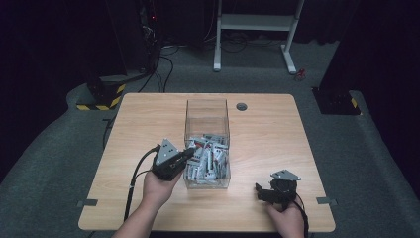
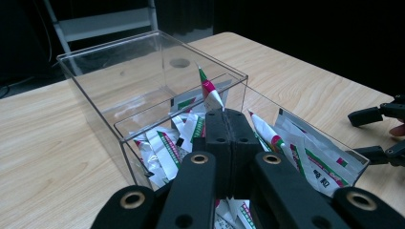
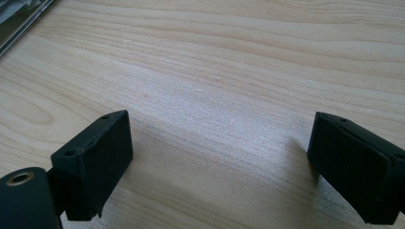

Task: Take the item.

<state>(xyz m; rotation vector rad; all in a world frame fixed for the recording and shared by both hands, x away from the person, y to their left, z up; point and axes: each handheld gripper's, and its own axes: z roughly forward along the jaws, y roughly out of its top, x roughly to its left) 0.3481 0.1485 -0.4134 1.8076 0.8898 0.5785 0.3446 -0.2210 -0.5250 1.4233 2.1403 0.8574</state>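
While two grippers show, left gripper (image 2: 224,121) pinching one sachet (image 2: 208,89), seemingly, right gripper (image 3: 219,167) wide open, empty.

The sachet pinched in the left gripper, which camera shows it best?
The left gripper view: the sachet stands up close above the shut left gripper, over the clear box. In the high view the gripper sits at the box's rim, the sachet too small to tell. The right gripper view shows bare table.

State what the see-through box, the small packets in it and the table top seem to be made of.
Clear box: likely acrylic, glossy, sharp edges, see-through. White printed packets: probably foil or plastic film, creased and shiny. Light table top: wood-grain, perhaps laminate, matte.
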